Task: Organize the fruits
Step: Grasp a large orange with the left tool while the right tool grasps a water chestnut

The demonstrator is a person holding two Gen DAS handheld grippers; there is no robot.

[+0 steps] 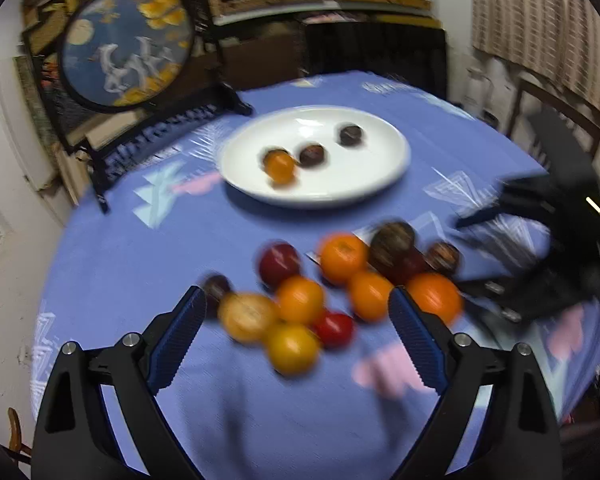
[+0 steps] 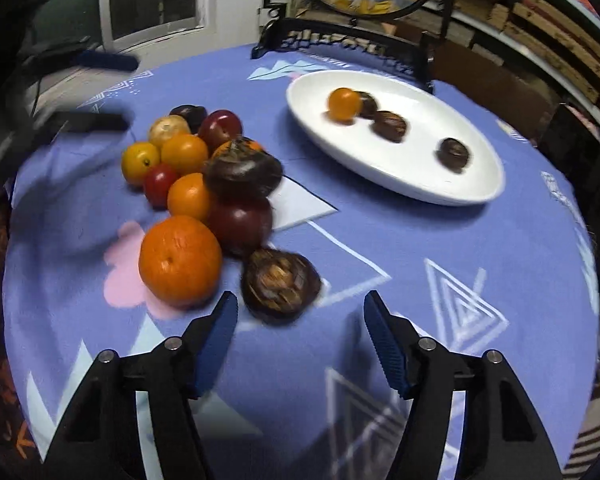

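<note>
Nearest, left gripper (image 1: 296, 308) with blue fingers (image 1: 176, 340) spread wide, empty, hovering over the near edge of the fruit pile (image 1: 332, 284). Right gripper (image 2: 300, 312) also parted and empty, poised just short of a brown scaly fruit (image 2: 280, 286) at the pile's near end.

On the blue patterned tabletop (image 2: 440, 248), a tight cluster: big orange (image 2: 180, 260) beside the scaly fruit, dark red fruit (image 2: 242, 220) behind, another brown fruit (image 2: 242, 172) stacked on top, then smaller oranges, yellow and red fruit. Blurred by motion.

Beyond the pile, well apart, white oval plate (image 2: 400, 176) carrying one small orange fruit (image 2: 343, 105) and three dark brown ones. Behind the plate, round painted screen (image 1: 126, 46) on a black stand.
</note>
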